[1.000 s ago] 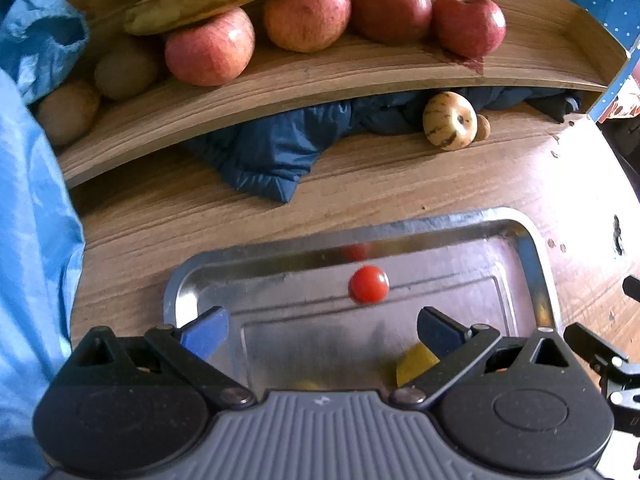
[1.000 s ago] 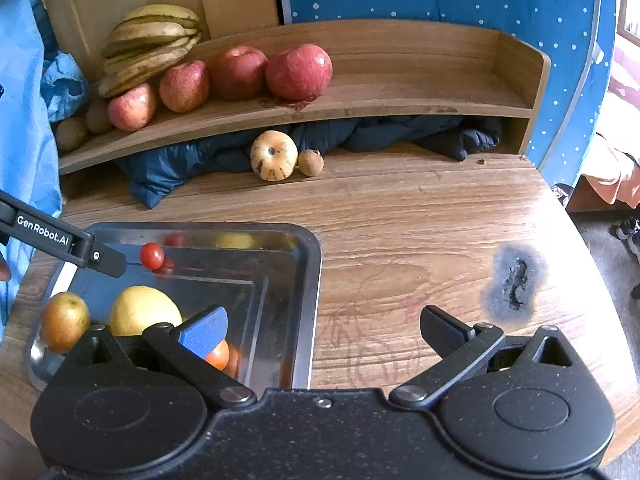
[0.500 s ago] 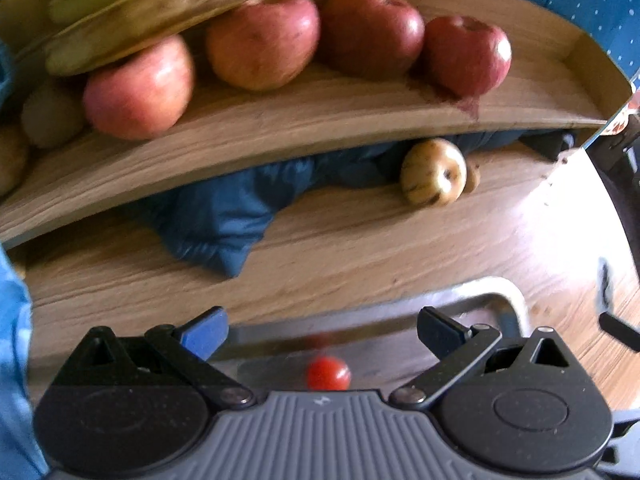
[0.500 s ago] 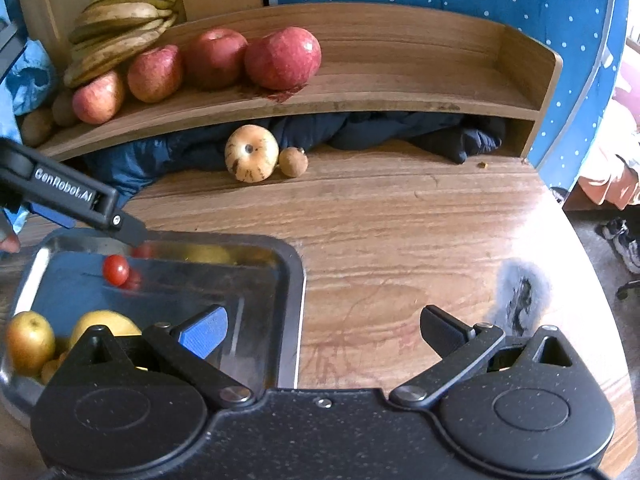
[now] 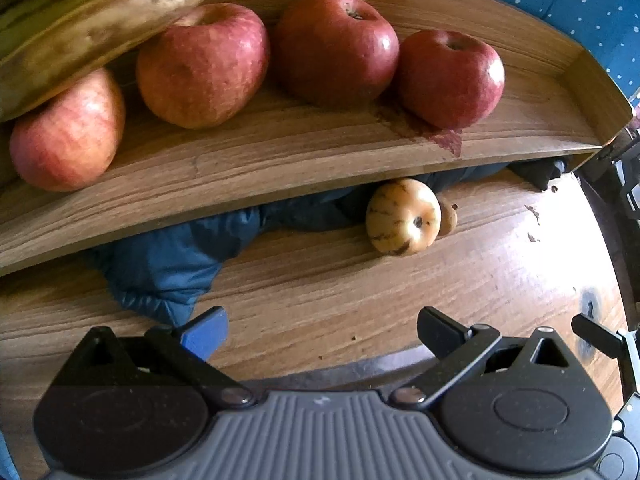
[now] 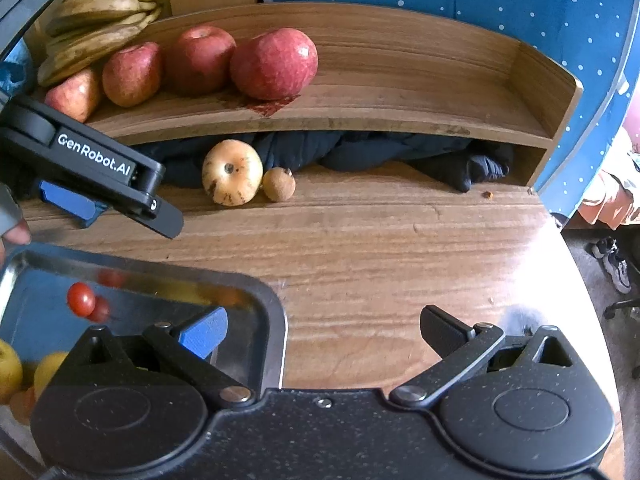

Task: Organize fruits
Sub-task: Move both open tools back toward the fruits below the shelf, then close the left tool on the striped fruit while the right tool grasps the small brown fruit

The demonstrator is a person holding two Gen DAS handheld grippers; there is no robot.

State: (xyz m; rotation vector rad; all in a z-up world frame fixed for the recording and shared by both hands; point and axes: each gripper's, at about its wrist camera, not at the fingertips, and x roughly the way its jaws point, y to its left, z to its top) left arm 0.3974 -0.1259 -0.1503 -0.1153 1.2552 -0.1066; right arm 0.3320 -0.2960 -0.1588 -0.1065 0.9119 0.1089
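Ahead, pale striped apple beyond left claw, right claw beside tray, both spread, empty.

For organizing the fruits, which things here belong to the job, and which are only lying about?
Belong to the job:
red apples on the shelf
bananas
yellow striped fruit
small brown fruit
cherry tomato
metal tray

Only lying about:
dark blue cloth under the shelf
shoe on the floor

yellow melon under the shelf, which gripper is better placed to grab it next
Left, probably. The left gripper is open, empty and aimed across bare table toward the melon. The right gripper is open too but sits back at the tray edge.
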